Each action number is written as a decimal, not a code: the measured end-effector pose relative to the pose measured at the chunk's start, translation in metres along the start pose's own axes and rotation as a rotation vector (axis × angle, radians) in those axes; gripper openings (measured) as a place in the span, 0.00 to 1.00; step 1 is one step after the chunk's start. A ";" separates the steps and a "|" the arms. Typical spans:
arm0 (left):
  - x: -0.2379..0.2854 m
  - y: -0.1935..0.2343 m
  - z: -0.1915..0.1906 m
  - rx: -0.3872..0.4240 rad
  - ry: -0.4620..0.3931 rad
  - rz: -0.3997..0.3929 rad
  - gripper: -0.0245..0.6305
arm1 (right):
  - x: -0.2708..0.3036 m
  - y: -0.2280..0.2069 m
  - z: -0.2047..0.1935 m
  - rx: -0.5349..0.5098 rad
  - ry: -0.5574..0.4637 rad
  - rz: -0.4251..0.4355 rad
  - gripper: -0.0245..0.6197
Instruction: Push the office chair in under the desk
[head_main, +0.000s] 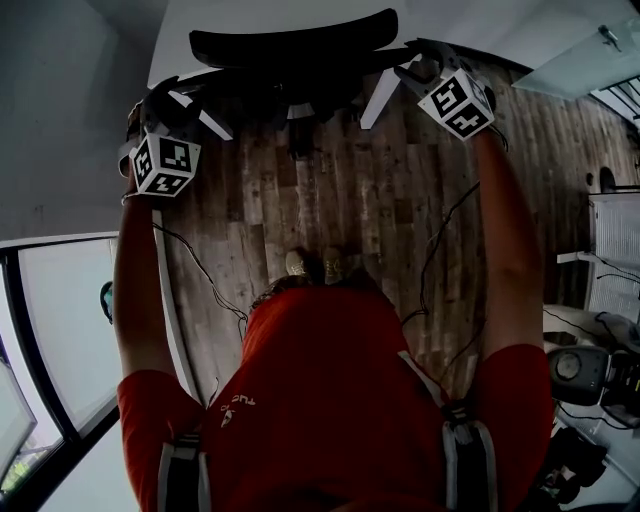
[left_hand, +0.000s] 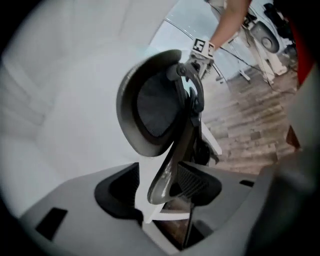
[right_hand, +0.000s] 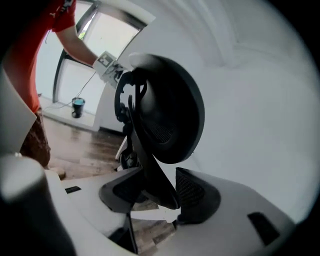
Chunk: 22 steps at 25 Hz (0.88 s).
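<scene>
Office chair (left_hand: 157, 107) mesh back, smooth plastic frame; floor (head_main: 350, 200) matt wood planks.

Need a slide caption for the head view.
Left gripper and right gripper grip the office chair's backrest sides, facing the white desk.

Dim head view, daylight through window (head_main: 60, 340), fisheye vignetted gripper views, soft blurred foregrounds

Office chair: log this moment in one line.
office chair backrest by desk edge | left gripper astride backrest rim, clamp unclear | right gripper shut on backrest rim
</scene>
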<state>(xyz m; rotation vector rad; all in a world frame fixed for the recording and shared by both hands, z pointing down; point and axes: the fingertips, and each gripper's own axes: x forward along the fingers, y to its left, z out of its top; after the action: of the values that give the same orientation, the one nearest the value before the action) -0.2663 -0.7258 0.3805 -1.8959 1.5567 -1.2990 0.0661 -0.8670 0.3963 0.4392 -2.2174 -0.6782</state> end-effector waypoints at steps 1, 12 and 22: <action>-0.008 -0.001 0.007 -0.052 -0.037 0.010 0.40 | -0.007 0.003 0.006 0.040 -0.039 -0.022 0.37; -0.075 -0.028 0.123 -0.574 -0.488 -0.028 0.32 | -0.074 0.048 0.093 0.467 -0.481 -0.176 0.20; -0.102 -0.047 0.168 -0.777 -0.653 -0.024 0.06 | -0.094 0.090 0.167 0.559 -0.704 -0.152 0.09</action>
<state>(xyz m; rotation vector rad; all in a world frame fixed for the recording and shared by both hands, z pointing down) -0.0987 -0.6621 0.2871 -2.4125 1.7643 0.0321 -0.0068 -0.6924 0.3011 0.7344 -3.0814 -0.2876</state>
